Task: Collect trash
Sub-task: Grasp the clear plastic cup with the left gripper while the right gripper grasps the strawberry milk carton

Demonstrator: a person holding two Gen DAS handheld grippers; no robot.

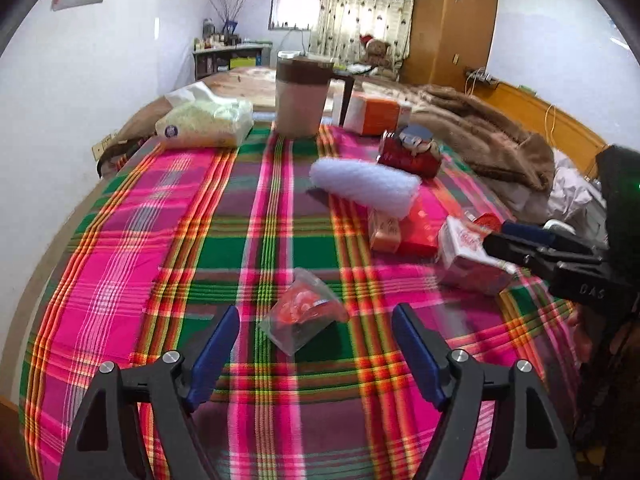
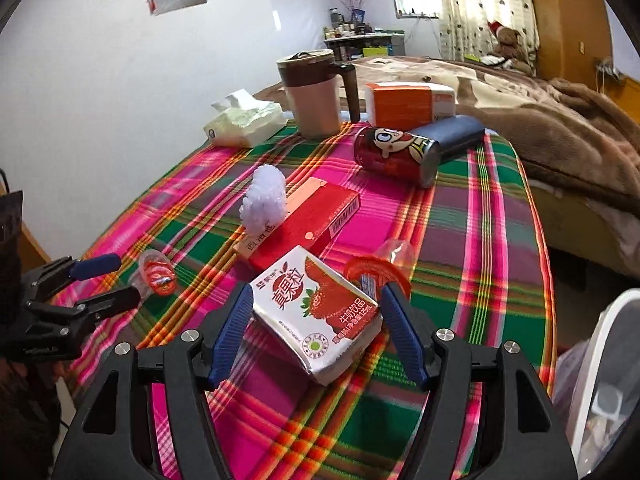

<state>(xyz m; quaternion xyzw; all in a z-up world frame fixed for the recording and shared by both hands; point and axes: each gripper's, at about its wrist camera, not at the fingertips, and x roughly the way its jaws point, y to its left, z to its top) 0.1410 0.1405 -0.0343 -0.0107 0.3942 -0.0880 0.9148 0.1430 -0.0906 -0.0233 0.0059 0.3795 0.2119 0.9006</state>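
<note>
Right now the right gripper [image 2: 316, 320] straddles a small strawberry milk carton [image 2: 316, 312] printed "真果粒" and "牛奶饮品", lying on the plaid tablecloth [image 2: 460, 216]; its blue fingers stand spread, not visibly pressing the carton's sides. Further left, the left gripper [image 1: 316, 336] is spread too, with a clear jelly cup [image 1: 304, 312] with a red lid between and just beyond its tips, untouched. Behind lie a red box [image 2: 316, 216] and a red cartoon can [image 2: 396, 152].
</note>
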